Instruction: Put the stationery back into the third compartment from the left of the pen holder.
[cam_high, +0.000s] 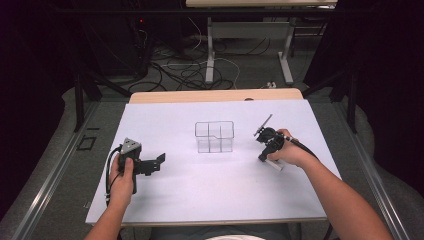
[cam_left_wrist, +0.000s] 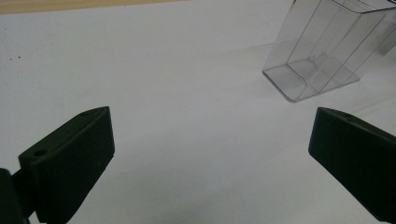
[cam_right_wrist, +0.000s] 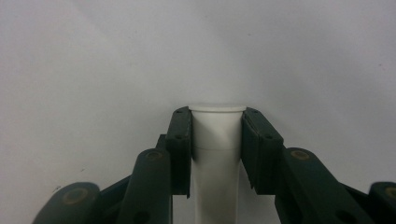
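The right hand-held gripper (cam_right_wrist: 217, 140) clamps a white tube (cam_right_wrist: 217, 135) on the tabletop (cam_high: 200, 175); the clear organizer (cam_high: 214, 136) is empty, the left hand-held gripper (cam_left_wrist: 210, 154) wide

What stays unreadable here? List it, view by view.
- High view: the white tube lies mostly under the right hand.
- Right gripper view: the tube's lower end is cut off by the bottom edge.
- Left gripper view: the clear organizer is cut off at the top edge.
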